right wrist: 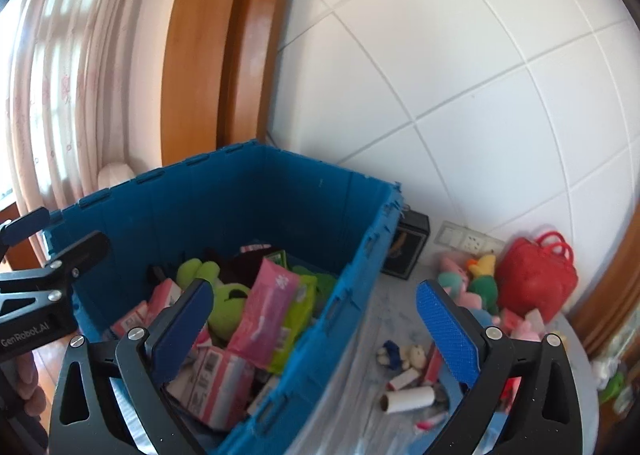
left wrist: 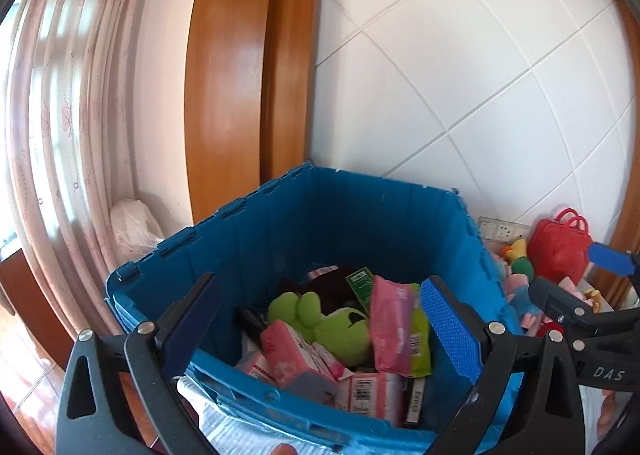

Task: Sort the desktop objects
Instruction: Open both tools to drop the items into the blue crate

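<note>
We hold both claws above the deep blue plastic crate (left wrist: 400,223), which already carries a heap of sorted goods: a lime-green plush toy (left wrist: 336,319), a pink soft wrapper pack (left wrist: 394,319) and several pink-and-white cartons (left wrist: 296,351).

The main risk from here, as we judge it, lies on the pale tabletop (right wrist: 372,335) to the right of the crate. The leftovers there are small and crowded: a white cardboard tube (right wrist: 408,399), a tiny cream plush bear (right wrist: 416,355), a green-and-yellow stuffed figure (right wrist: 484,279) and a red shiny handbag (right wrist: 536,275). A careless reach could pinch two things at once, or roll the tube away toward the table edge. The crate wall stands close to this pile, so a low swing back could knock a finger against its rim and spill the catch outside. The two tools also hang near each other, and they could collide over the crate.

Our left gripper (left wrist: 320,323) stands spread wide over the crate, with nothing between its blue pads; it touches nothing that we can see. Our right gripper (right wrist: 316,327) is likewise spread wide and empty, straddling the crate's right wall, one finger over the contents and the other over the tabletop.
</note>
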